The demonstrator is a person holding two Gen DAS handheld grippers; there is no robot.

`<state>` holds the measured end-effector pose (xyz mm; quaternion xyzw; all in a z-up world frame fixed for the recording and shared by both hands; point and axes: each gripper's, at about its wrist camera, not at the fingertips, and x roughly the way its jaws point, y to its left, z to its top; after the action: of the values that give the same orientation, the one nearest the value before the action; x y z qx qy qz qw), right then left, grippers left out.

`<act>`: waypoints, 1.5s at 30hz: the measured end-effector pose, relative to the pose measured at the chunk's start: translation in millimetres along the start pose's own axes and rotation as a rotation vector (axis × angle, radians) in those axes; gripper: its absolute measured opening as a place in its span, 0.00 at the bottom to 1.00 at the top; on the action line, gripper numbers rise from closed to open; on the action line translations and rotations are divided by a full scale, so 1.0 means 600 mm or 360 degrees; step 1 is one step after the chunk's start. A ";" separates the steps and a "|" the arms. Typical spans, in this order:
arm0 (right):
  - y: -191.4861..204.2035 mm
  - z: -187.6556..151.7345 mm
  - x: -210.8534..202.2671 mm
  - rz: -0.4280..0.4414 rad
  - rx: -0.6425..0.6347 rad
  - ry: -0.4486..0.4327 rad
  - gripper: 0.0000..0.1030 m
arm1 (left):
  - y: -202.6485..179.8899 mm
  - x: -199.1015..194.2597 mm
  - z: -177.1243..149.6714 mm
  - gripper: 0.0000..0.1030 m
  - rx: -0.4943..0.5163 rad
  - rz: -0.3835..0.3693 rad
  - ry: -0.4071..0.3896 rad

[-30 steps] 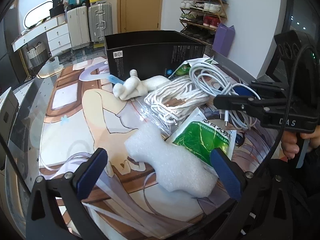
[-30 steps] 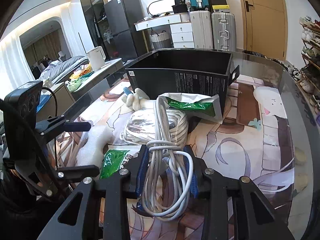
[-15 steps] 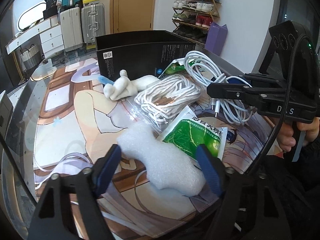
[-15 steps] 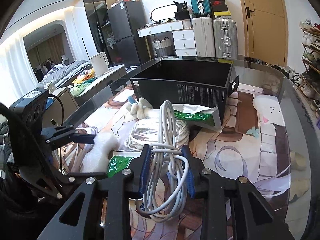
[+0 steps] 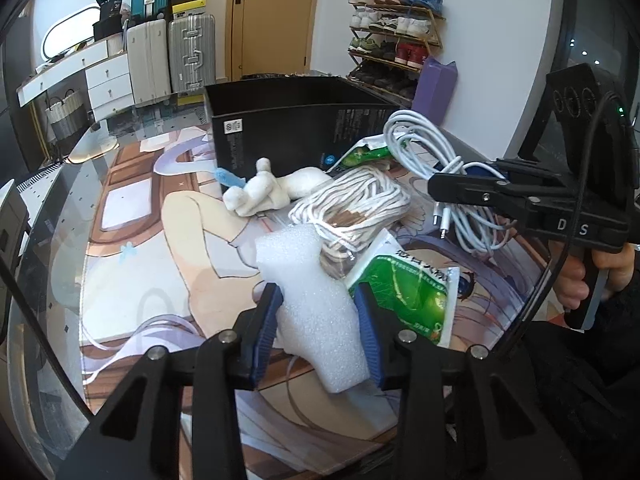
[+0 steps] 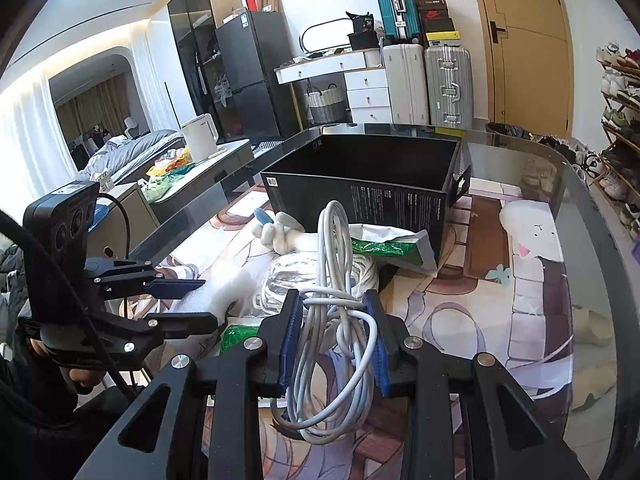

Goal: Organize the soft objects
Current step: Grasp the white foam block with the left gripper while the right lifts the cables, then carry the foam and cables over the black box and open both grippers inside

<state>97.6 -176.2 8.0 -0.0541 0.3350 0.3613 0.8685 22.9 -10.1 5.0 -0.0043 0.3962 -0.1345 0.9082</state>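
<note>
While the left gripper, its jaws just closed, pinches a white foam block at lower centre, the right gripper clamps a coiled white cable before the black box.

The near end of the foam sits behind the left tool's blue pads. The rope covers the foam's far edge and hides part of the green bag. In the right wrist view the cable blocks most of the rope, and the box's floor stays out of sight. Its label print is too small to read.
</note>
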 end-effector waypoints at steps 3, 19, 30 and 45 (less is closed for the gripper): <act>0.000 0.002 -0.001 0.0003 -0.0002 -0.0009 0.30 | 0.004 -0.003 0.002 0.36 -0.0017 -0.0005 -0.0018; -0.004 0.016 -0.033 0.0015 0.0023 -0.0137 0.30 | 0.009 -0.039 0.030 0.36 -0.0083 0.0025 -0.0219; -0.001 0.038 -0.060 0.0012 0.0029 -0.0239 0.30 | 0.009 -0.046 0.068 0.36 -0.0118 0.0049 -0.0323; -0.006 0.089 -0.087 0.0000 0.0020 -0.0348 0.30 | 0.006 -0.045 0.125 0.36 -0.0144 0.0048 -0.0413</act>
<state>102.0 -191.5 81.3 -0.0089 0.2405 0.3630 0.9002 60.2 -7.6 75.5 -0.0567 0.2812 -0.1011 0.9526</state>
